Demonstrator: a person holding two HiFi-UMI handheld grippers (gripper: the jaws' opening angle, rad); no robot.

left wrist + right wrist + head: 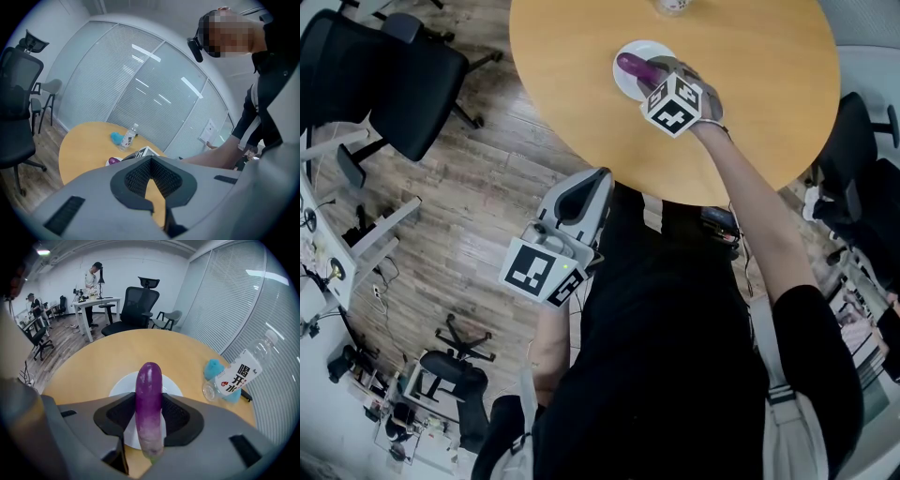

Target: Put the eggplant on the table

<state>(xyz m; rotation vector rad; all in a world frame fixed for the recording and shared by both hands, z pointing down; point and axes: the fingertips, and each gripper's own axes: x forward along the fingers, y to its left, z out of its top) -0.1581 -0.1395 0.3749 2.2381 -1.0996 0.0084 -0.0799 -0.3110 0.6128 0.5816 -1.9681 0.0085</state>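
Your right claw point(149, 423) is pinching the eggplant point(149, 385) near its pale end, with one pad on each side. The purple end pokes out away from you. Your left claw point(151, 164) is pressed together with nothing in it, and you hold it low by the table's edge.

The eggplant is right over the white plate point(121, 384), not over bare table point(108, 352). Past the plate stands a water bottle point(236, 376), with a blue thing point(213, 367) just behind it.

Here is what could go wrong. If you let go now, I think the eggplant lands on the plate and not on the table. It is smooth and round, and you grip it near one end, so it may tip or slip out. On the table it could roll. A big swing could knock the bottle.

I cannot tell if the eggplant touches the plate, because the claw hides its underside. From above, the marker cube covers much of it. I cannot make out what the blue thing is.
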